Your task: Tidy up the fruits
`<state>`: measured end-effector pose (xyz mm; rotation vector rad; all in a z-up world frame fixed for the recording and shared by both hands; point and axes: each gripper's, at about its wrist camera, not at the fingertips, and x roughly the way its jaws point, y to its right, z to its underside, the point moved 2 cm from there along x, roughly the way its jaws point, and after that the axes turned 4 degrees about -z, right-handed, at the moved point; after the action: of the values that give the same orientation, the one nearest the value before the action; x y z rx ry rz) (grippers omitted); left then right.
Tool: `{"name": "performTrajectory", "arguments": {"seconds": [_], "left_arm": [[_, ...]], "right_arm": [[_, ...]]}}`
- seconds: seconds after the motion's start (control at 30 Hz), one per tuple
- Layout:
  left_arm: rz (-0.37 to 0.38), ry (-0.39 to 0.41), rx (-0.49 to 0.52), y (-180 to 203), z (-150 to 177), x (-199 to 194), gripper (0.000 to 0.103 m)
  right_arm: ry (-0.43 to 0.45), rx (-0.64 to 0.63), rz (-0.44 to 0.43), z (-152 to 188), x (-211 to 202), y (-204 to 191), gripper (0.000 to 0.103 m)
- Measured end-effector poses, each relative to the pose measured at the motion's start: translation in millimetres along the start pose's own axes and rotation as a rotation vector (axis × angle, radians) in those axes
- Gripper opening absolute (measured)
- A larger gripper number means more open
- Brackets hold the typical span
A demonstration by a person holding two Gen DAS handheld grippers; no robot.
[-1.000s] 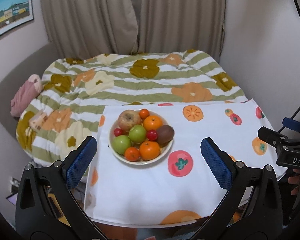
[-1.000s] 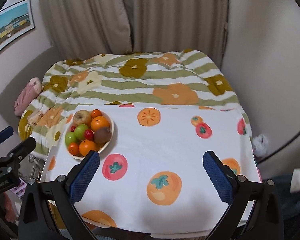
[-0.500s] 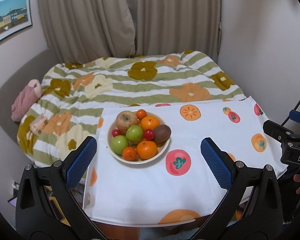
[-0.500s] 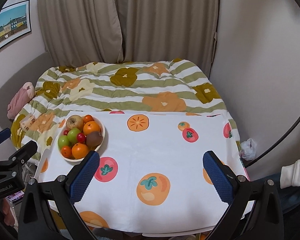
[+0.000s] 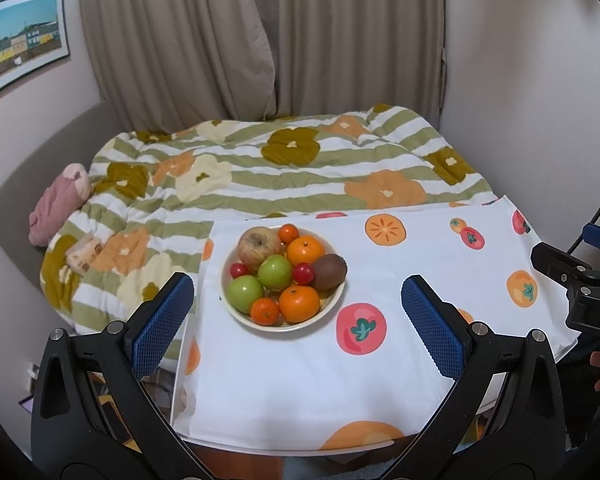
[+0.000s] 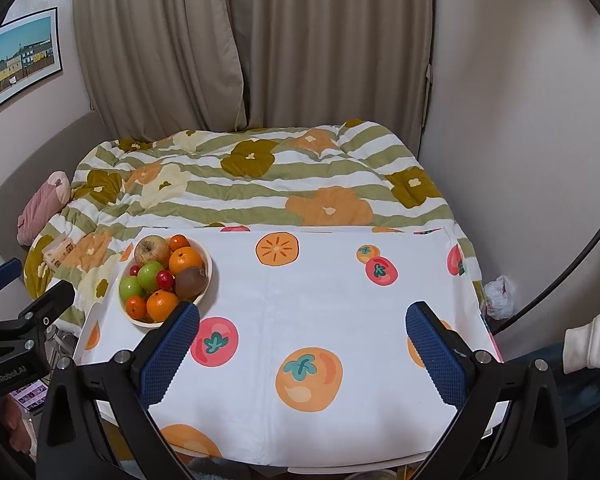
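Fruits are heaped in a pale bowl (image 5: 332,307) that stands on the left part of the desk (image 5: 300,392), on a white cloth printed with persimmons and tomatoes. Taken from left to right in the left wrist view, two green apples (image 5: 244,293) are seen at the left and centre, a russet apple (image 5: 258,246) at the back, small red cherry-like fruits (image 5: 239,269) between them, a small tangerine (image 5: 265,311) and a larger orange (image 5: 299,303) at the front, another orange (image 5: 305,251) behind, and a brown kiwi (image 5: 329,271) at the right rim.

The left gripper (image 5: 296,304) is held above the near edge of the desk with its fingers spread wide and nothing between them; the bowl is framed between them. The right gripper (image 6: 302,338) is held over the bare middle of the cloth, likewise spread and empty.

The fruits are judged to be light, round and smooth, so rolling or slipping is to be expected. Each is best taken across its widest part. The topmost pieces, such as the kiwi or the front orange, are judged the easiest first pick, since the pile beneath would be least disturbed.
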<state>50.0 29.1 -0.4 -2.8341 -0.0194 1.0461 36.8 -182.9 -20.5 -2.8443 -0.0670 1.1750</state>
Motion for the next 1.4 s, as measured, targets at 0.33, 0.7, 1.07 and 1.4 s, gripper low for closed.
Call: {"name": "performTrajectory", "arguments": {"seconds": [0.33, 0.7, 1.07, 1.4], "left_arm": [[-0.004, 0.001, -0.001, -2.5, 0.1, 0.1, 0.103], [-0.002, 0.007, -0.005, -5.2, 0.2, 1.7, 0.103], [-0.016, 0.007, 0.001, -2.7, 0.0, 1.4, 0.103], [-0.015, 0.01, 0.002, -0.3, -1.4, -0.5, 0.103]], "right_arm": [[0.0, 0.002, -0.001, 0.1, -0.3, -0.3, 0.103], [0.002, 0.003, -0.003, -0.3, -0.3, 0.9, 0.103], [0.006, 0.005, -0.004, -1.2, -1.7, 0.2, 0.103], [0.006, 0.005, -0.005, -0.8, -2.5, -0.3, 0.103]]}}
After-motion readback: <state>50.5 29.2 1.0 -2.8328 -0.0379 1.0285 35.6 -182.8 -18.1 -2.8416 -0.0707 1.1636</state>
